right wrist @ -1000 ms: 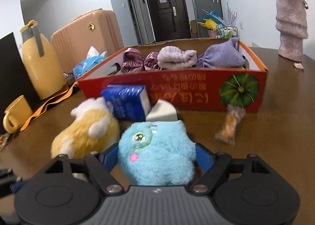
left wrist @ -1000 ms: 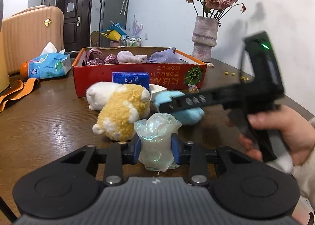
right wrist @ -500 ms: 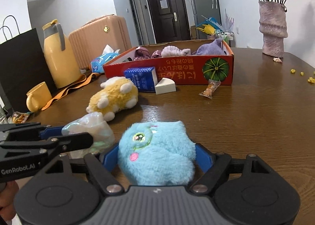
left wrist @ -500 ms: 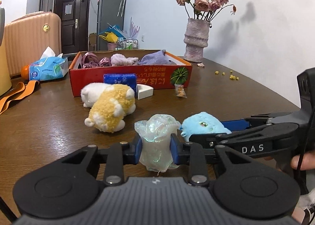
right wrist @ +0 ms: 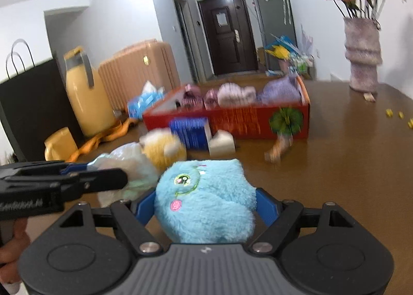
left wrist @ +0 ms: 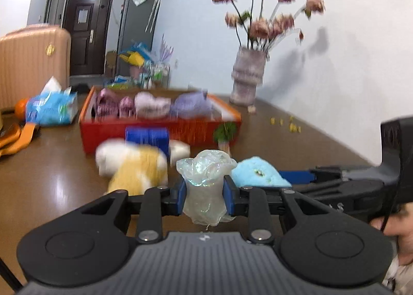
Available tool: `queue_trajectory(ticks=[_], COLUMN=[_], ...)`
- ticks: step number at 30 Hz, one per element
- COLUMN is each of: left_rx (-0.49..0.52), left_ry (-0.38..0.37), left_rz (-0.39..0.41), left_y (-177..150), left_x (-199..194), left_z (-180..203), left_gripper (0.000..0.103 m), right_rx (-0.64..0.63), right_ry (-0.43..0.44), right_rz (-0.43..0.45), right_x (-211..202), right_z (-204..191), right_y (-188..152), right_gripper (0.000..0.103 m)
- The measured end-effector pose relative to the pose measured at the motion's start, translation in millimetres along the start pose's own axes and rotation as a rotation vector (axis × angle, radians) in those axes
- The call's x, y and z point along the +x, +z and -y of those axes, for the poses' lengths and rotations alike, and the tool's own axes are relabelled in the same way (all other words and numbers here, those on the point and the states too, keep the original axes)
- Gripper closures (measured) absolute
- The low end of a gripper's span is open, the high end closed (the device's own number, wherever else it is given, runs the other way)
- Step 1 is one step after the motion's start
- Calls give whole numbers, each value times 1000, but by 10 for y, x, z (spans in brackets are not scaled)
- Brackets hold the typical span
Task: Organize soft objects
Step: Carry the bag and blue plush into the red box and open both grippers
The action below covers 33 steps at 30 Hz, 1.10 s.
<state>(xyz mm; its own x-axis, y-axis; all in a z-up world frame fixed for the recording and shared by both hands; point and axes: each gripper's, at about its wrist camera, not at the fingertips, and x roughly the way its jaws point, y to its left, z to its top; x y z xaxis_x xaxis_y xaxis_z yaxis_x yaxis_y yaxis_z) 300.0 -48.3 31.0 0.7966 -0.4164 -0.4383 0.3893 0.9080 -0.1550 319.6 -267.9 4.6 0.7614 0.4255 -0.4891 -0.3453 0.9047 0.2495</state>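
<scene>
1. Blue-padded fingers of the left gripper (left wrist: 205,193) are clamped on a translucent iridescent squishy toy (left wrist: 205,186), pinched at its waist and held above the wooden table (left wrist: 51,186).
2. Beside it, the right gripper (right wrist: 205,207) is closed around a blue plush (right wrist: 204,199), whose embroidered face looks up from between the pads; the plush bulges past both of them. The two grippers sit close together, side by side, each loaded.
3. Just beyond, a yellow-and-white plush (left wrist: 134,168) lies on the table, not yet collected. Near it are a blue packet (left wrist: 147,137), a white wedge-shaped sponge (right wrist: 222,141) and a small wrapped snack (right wrist: 280,146), all in front of the box.
4. Farther back stands the red cardboard box (left wrist: 160,129), already holding several pink and purple fabric bundles (left wrist: 152,104) in a row.
5. Judging from this, sorting is partly done: some soft items are boxed, two are in transit, and at least the yellow-and-white plush remains. Motion blur makes the far items hard to identify precisely.
6. Behind everything, a vase of dried flowers (left wrist: 247,80) stands well clear of the box.
</scene>
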Motion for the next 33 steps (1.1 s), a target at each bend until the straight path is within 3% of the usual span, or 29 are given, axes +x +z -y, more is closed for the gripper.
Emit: queue_trajectory(ticks=[5,10,13,18,21,25,27,33], left_rx=[-24,-94,-150,-119,-155,-166,-138,-107], left_ry=[51,110,172,248,279,261,248,253], left_rz=[43,-18,-87,-159,-180,-184,-179,-131], left_y=[632,1248,1448,1489,1398,1286,1262,1393], left_x=[390,1087,1561,2196,2360,2354,2298,2005], left_z=[-375,-943,-1238,-1493,-1663,-1717,-1703,-1615], left_gripper=[73,73,73,72,66,53,41,37], right_rx=[-60,-32,28,70,70,15,9,18], right_ry=[-12,26,43,-21,-70,-88,-82,-80], right_rz=[58,26,-33,-129,-191,-246,-241,-194], right_x=[266,907,1429,2258,2614,2837,2849,2594], right_z=[104,286,410,510,468,369,338,310], right_y=[619,1277,1581,1800,1771,1673,1663,1768], right_gripper=[24,24,24,24,23,21,19,18])
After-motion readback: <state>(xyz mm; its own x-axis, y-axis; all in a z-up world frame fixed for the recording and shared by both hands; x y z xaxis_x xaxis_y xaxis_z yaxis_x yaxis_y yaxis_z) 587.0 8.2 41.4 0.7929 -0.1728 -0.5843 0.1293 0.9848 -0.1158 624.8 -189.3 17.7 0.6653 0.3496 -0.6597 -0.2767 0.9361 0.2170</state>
